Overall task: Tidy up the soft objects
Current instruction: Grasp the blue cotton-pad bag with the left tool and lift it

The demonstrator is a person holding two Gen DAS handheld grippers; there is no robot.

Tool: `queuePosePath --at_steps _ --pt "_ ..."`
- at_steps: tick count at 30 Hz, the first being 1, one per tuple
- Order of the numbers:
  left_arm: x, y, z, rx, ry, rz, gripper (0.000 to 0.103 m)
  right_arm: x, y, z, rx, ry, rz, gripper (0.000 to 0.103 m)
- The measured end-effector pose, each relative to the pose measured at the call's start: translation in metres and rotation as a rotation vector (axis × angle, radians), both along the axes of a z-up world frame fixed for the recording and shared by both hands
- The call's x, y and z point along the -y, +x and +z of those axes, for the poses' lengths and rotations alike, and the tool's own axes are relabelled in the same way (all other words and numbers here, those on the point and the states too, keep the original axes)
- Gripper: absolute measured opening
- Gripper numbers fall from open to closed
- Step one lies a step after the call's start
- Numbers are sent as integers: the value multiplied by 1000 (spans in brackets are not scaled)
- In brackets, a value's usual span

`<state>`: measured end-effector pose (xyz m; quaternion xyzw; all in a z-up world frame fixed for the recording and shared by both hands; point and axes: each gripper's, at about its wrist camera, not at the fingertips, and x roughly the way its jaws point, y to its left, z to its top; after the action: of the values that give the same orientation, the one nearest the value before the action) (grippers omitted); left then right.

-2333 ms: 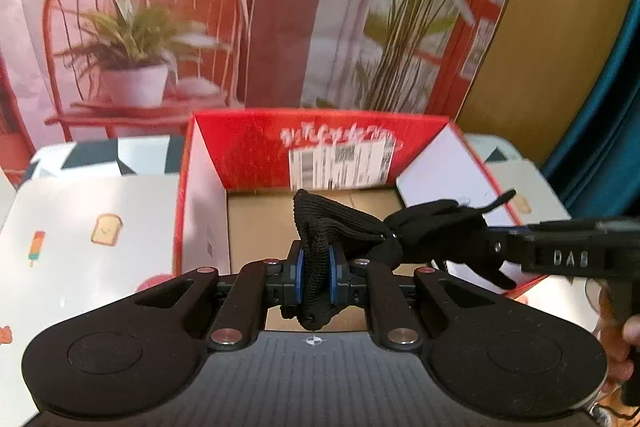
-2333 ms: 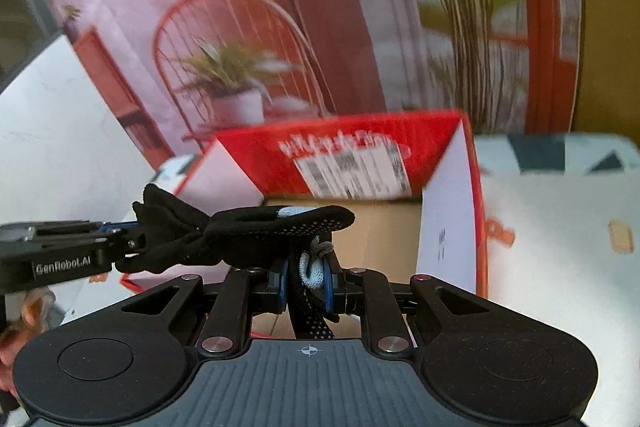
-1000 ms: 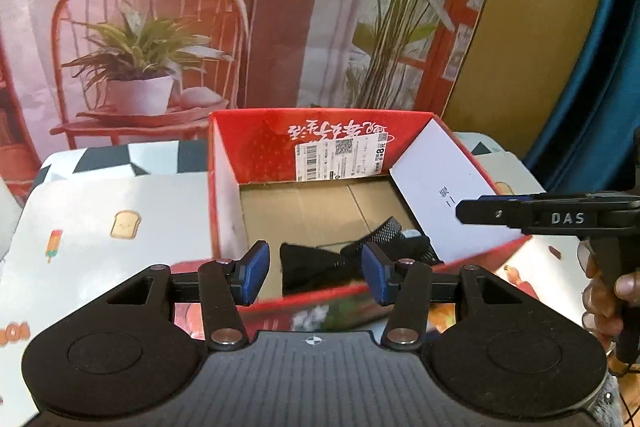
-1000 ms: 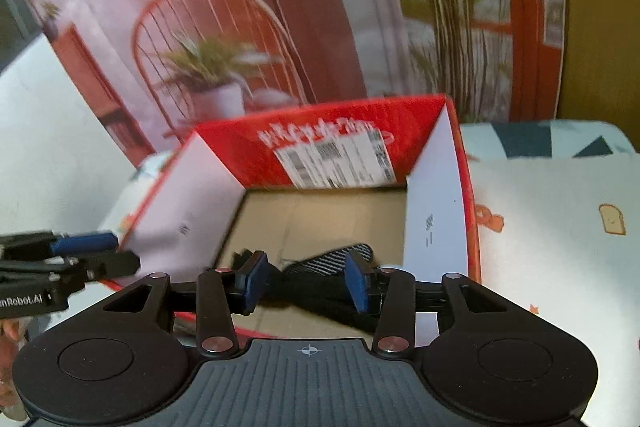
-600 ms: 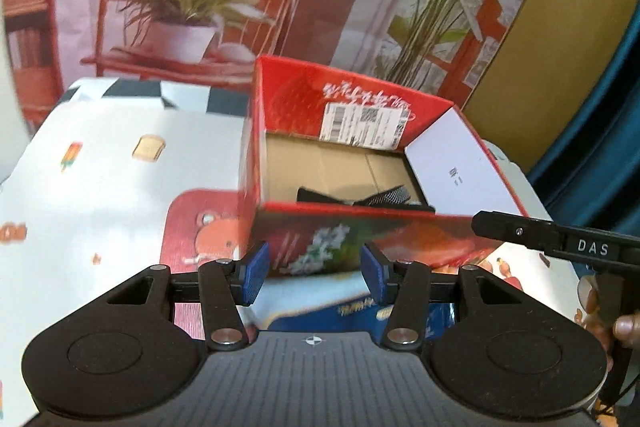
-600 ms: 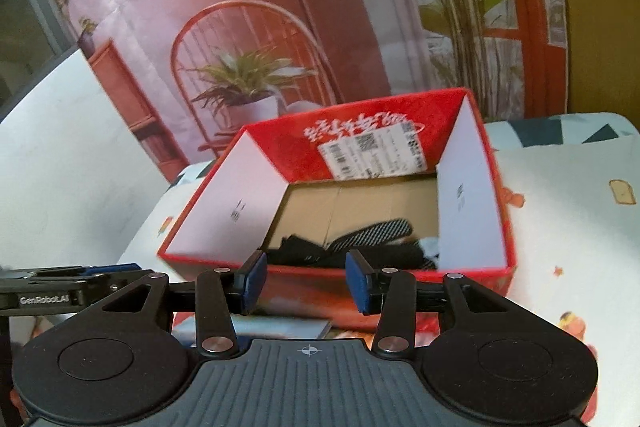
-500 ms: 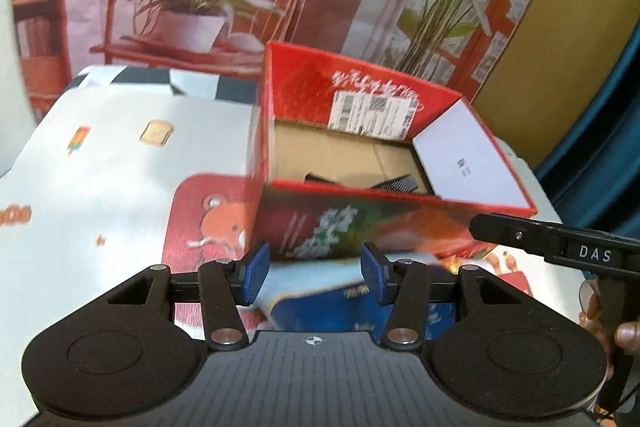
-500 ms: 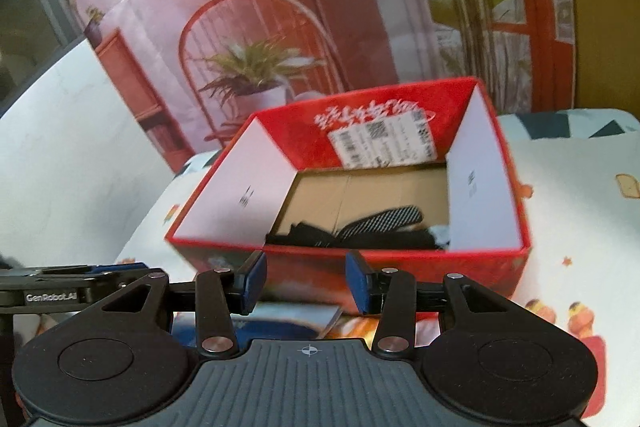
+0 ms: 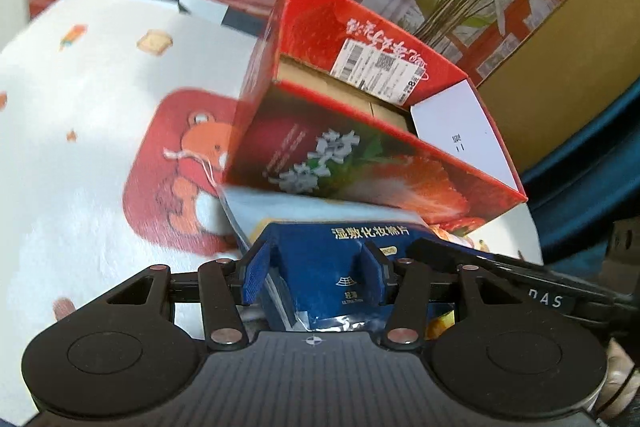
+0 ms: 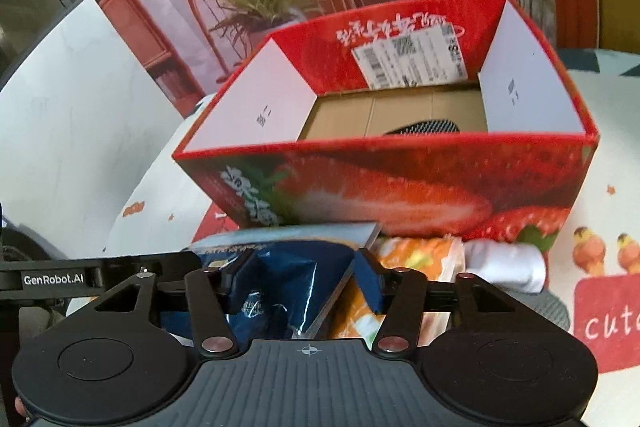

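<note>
Both grippers hang over a blue pouch in front of the strawberry box.

The blue pouch (image 9: pixel 340 267) is a shiny foil packet with white Chinese writing, and it lies on the table just in front of the red strawberry box (image 10: pixel 400 187), beside an orange packet (image 10: pixel 416 259) and a white rolled cloth (image 10: pixel 508 263). The left gripper (image 9: pixel 314 273) is spread, with the pouch between its blue pads but not pressed. The right gripper (image 10: pixel 298 275) has just been opening its jaws; the pouch is between them, not pinched. Inside the box lies a black dotted glove (image 10: pixel 424 127).
</note>
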<state>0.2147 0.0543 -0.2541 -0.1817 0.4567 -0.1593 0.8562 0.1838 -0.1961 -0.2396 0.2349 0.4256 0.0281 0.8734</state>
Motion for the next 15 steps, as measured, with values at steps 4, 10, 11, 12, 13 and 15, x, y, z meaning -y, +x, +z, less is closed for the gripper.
queuePosePath --at_steps 4,10,11,12,13,15 --pt "-4 0 -7 -30 -47 17 52 2 -3 -9 -16 35 -7 53" --pt "-6 -3 -15 -43 -62 14 53 1 -2 -15 -24 51 -4 53" --pt "-8 -3 -17 -48 -71 18 53 1 -2 -16 -26 57 -5 53" --pt "-9 -3 -18 -51 -80 21 53 2 -2 -17 -27 62 -6 53" --pt "-10 -3 -20 -55 -88 24 53 2 -3 -17 -27 66 -7 53" --pt "-8 -3 -20 -67 -95 36 53 2 -3 -18 -29 72 -8 53"
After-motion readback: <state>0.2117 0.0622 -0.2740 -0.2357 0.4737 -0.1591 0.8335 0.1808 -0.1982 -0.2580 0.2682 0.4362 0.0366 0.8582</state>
